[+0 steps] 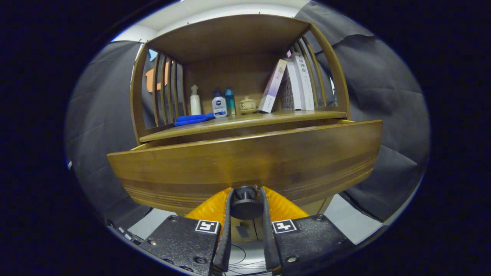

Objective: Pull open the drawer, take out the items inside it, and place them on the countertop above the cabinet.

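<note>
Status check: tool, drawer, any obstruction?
Tool shut on drawer knob. Drawer pulled partly out, contents hidden behind its front. Nothing in the way.

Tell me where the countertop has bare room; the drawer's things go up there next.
Gripper is shut on the drawer knob. Countertop: bare front strip right of the blue cloth. Crowded behind: bottles, cup, leaning books.

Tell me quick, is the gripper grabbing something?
Gripper: jaws shut on the drawer knob, one on each side; the drawer front stands out from the cabinet.
</note>
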{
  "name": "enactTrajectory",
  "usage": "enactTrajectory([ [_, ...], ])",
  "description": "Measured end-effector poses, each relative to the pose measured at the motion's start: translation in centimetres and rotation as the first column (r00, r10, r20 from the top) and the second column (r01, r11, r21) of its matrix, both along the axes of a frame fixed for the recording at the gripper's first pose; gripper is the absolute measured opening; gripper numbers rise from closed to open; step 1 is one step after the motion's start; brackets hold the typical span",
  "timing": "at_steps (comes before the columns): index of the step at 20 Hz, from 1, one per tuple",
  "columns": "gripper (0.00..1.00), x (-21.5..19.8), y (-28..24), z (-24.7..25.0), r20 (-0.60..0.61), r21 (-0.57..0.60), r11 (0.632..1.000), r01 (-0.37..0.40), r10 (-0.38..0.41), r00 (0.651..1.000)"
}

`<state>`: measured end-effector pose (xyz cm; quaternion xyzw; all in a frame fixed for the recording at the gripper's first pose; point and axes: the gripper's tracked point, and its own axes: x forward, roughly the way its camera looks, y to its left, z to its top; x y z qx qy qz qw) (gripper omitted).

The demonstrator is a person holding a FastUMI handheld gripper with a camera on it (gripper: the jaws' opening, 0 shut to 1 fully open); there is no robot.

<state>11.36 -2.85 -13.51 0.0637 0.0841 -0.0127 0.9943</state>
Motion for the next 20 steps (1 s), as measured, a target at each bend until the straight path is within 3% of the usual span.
enactTrajectory([
  [20, 0.37, -9.3, 0.3, -2.2, -0.006, 0.013, 0.999, -0.034, 0.034, 0.999],
])
